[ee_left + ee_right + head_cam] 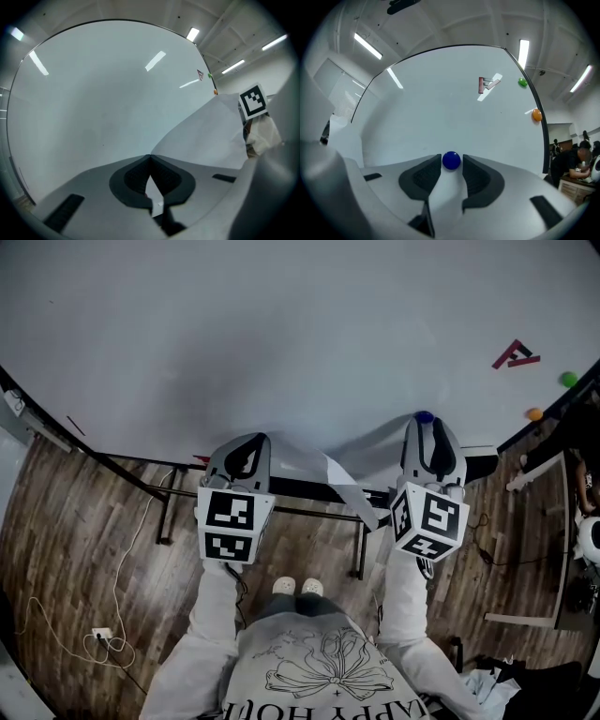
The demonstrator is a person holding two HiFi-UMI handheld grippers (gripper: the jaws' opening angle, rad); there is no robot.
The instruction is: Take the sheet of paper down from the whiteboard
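Observation:
The white sheet of paper (330,472) hangs loose in front of the whiteboard (281,334), curling down toward the tray. My left gripper (247,444) is shut on its left edge. In the left gripper view the pads meet on the paper's corner at my left gripper (150,158), and the sheet (211,136) bulges away to the right. My right gripper (427,424) points level at the board, its jaws open on either side of a round blue magnet (425,416). In the right gripper view the magnet (451,160) sits on the board between the tips of my right gripper (451,157), with thin gaps on both sides.
A red shaped magnet (515,354), a green one (568,379) and an orange one (534,413) stick near the board's right edge. The board's black stand (159,493) rests on a wood floor with a cable and plug (101,636). People sit at a desk (576,161) to the right.

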